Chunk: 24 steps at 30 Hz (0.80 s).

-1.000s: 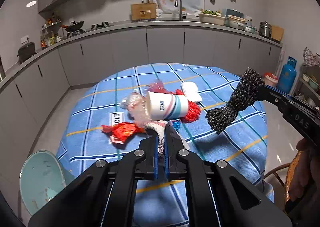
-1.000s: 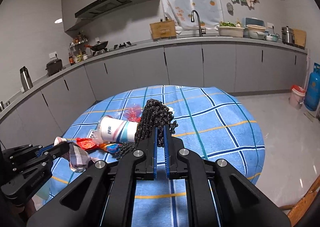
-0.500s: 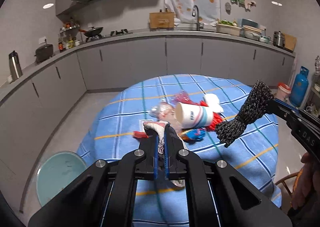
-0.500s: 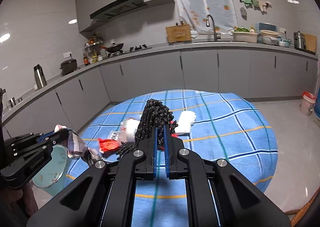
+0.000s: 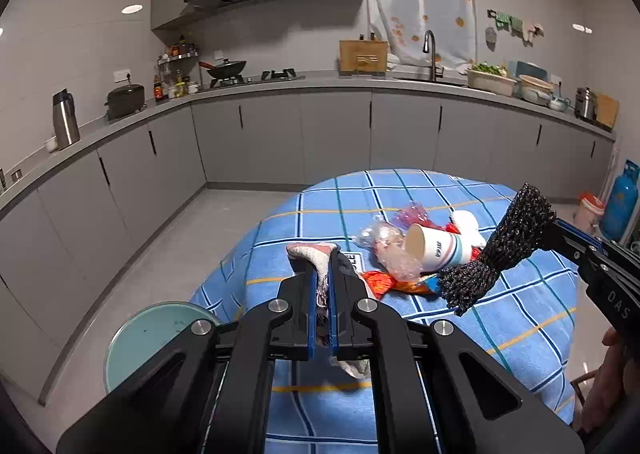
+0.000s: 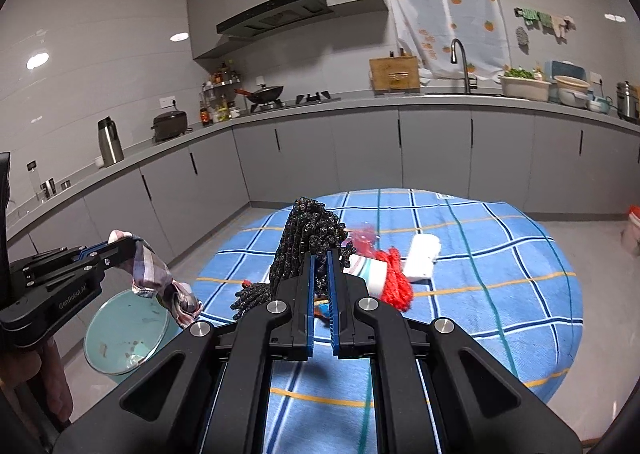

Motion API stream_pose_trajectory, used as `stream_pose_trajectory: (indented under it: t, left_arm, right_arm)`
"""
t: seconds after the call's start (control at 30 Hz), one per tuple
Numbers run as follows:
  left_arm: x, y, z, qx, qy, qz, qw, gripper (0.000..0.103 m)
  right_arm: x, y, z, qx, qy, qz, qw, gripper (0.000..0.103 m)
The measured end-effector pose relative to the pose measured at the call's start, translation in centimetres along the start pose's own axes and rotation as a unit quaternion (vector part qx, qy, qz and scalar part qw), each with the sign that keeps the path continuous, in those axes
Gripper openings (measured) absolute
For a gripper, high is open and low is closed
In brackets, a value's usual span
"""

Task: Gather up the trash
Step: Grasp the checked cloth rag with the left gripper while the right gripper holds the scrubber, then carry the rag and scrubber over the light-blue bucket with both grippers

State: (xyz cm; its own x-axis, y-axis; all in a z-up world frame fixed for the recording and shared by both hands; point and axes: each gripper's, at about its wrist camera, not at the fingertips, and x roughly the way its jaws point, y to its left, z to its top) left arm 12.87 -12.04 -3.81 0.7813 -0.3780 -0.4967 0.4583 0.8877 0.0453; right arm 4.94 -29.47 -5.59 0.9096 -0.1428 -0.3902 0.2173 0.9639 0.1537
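My left gripper [image 5: 324, 274] is shut on a crumpled checked cloth scrap [image 5: 310, 252], which hangs from it in the right wrist view [image 6: 160, 282], above the table's left edge. My right gripper [image 6: 320, 258] is shut on a black mesh scrubber [image 6: 308, 238], also seen in the left wrist view [image 5: 504, 246], held above the table. On the blue checked tablecloth [image 5: 520, 314] lie a paper cup [image 5: 436, 252] on its side, clear plastic wrap [image 5: 388, 250], an orange wrapper [image 5: 380, 280], red netting [image 6: 396, 282] and a white wad [image 6: 420, 258]. A teal trash bin [image 6: 124, 334] stands on the floor left of the table.
Grey kitchen cabinets and a counter [image 5: 280, 122] run along the back and left walls. A blue gas cylinder [image 5: 620, 206] and a small bucket [image 5: 588, 206] stand at the far right. A wooden chair [image 5: 580, 390] sits at the table's right edge.
Both grippers have lifted and swung left with their loads. The table and trash pile have shifted right in view, and the teal bin shows more fully below the left gripper.
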Motion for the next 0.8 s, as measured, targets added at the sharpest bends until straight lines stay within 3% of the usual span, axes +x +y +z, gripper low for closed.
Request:
stream_pose_trajectory:
  t: [0.8]
  left_arm:
    - [-2.0,5.9,-0.1,-0.036,-0.015,0.052,0.9979,0.005]
  right_arm:
    - [2.1,5.7,0.8,-0.042,0.004,0.058,0.997,0.007]
